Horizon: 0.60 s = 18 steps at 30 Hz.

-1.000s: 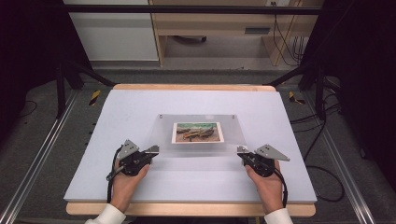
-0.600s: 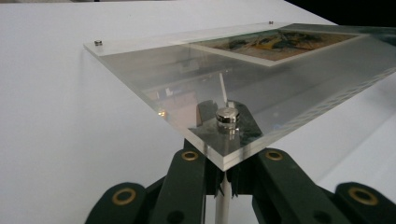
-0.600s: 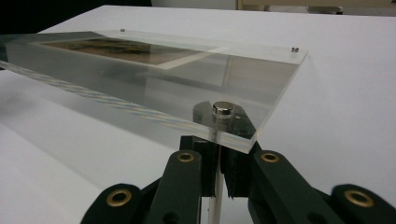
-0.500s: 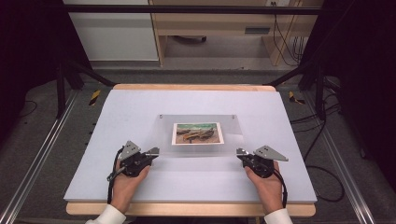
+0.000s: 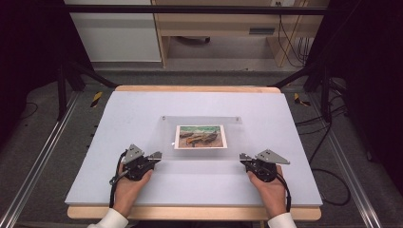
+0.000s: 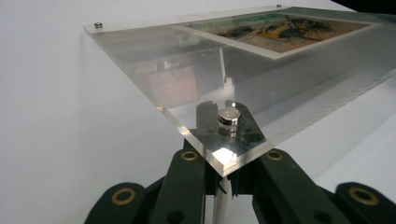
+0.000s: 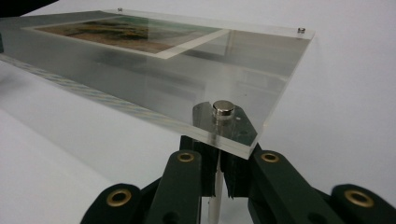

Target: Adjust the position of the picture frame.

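Nearest you, your two hands rest on the front part of the counter (image 5: 119,123), each carrying its tongs. Your left tongs (image 5: 156,155) are clenched on the near left corner of the clear acrylic frame (image 5: 199,153); in the left gripper view that corner sits just above the closed jaws, with a small silver magnet (image 6: 229,116) standing on top of it. Your right tongs (image 5: 243,156) are clenched the same way on the near right corner, where a second silver magnet (image 7: 223,108) sits on the plate. The frame lies in the middle of the counter between your hands, its near edge raised off the surface. Farther in, a printed picture (image 5: 200,137) is sandwiched under the clear plate. At the far corners, two more small studs (image 5: 164,118) show. Beyond the counter stand a white cabinet (image 5: 114,33) and a wooden shelf (image 5: 218,23).
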Each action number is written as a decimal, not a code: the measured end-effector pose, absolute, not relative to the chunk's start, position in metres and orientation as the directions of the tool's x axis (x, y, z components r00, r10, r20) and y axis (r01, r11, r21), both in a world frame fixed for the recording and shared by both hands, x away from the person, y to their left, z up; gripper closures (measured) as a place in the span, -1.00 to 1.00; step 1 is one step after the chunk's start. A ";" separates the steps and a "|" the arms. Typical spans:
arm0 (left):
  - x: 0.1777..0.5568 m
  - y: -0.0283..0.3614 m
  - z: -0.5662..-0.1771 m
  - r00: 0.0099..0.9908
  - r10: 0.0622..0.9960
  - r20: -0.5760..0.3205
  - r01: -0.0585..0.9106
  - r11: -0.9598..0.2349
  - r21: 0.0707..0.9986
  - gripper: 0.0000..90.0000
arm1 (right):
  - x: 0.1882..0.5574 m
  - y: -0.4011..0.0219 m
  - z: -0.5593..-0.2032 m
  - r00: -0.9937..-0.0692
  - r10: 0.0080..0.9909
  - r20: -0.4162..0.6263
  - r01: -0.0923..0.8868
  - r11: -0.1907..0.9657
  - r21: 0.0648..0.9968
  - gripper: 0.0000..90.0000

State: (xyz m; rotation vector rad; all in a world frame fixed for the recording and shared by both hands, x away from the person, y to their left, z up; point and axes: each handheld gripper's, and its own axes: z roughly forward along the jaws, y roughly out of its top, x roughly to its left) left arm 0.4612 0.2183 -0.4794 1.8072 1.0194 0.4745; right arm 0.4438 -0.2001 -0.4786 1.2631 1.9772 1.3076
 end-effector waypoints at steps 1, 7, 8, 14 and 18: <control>0.461 0.218 -0.480 0.574 0.811 -0.117 0.435 -0.181 0.882 0.86 | 0.444 -0.200 -0.479 -0.478 0.872 0.111 0.446 0.132 0.885 0.89; 0.462 0.217 -0.481 0.578 0.809 -0.111 0.443 -0.197 0.875 0.86 | 0.444 -0.200 -0.480 -0.476 0.873 0.106 0.457 0.143 0.878 0.89; 0.461 0.217 -0.482 0.576 0.810 -0.109 0.444 -0.199 0.873 0.86 | 0.444 -0.200 -0.480 -0.475 0.874 0.103 0.459 0.146 0.876 0.89; 0.461 0.217 -0.483 0.578 0.810 -0.103 0.447 -0.209 0.870 0.86 | 0.444 -0.200 -0.481 -0.473 0.875 0.104 0.470 0.150 0.870 0.89; 0.461 0.217 -0.483 0.579 0.809 -0.102 0.447 -0.210 0.869 0.86 | 0.444 -0.200 -0.482 -0.474 0.874 0.109 0.476 0.151 0.867 0.89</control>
